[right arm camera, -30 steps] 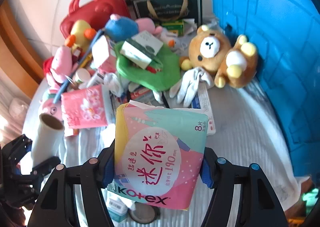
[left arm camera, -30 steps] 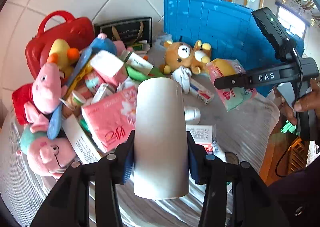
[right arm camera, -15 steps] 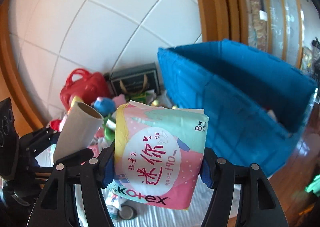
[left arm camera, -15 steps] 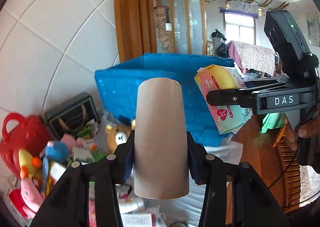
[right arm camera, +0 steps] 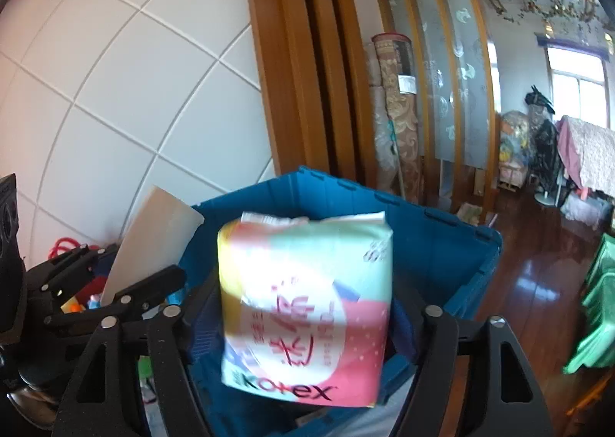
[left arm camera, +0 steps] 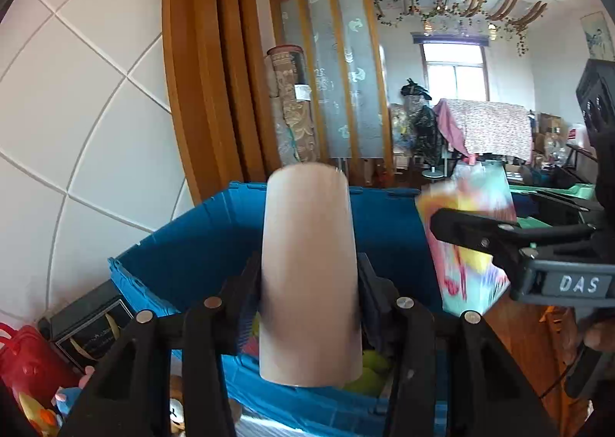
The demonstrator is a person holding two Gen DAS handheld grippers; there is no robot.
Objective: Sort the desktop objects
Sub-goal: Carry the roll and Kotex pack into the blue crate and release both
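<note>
My left gripper [left arm camera: 307, 294] is shut on a beige cardboard tube [left arm camera: 309, 275] and holds it upright over the open blue crate [left arm camera: 200, 244]. My right gripper [right arm camera: 303, 314] holds a pink and green Kotex pad pack [right arm camera: 303, 306] above the same crate [right arm camera: 434, 241]; the pack looks blurred and tilted between the jaws. The pack also shows in the left wrist view [left arm camera: 467, 237], with the right gripper [left arm camera: 480, 237] around it. The tube shows in the right wrist view [right arm camera: 150, 241] at the left.
Toys lie low at the left: a red bag [left arm camera: 27, 360], a black box [left arm camera: 92, 321], a bear [left arm camera: 177, 406]. Green and yellow things [left arm camera: 369, 367] lie inside the crate. A white tiled wall [left arm camera: 77, 110] and wooden posts [left arm camera: 203, 71] stand behind.
Both grippers have risen from the cluttered table and swung to the blue crate, carrying the tube and the pad pack. The pack now looks blurred and tilted.
</note>
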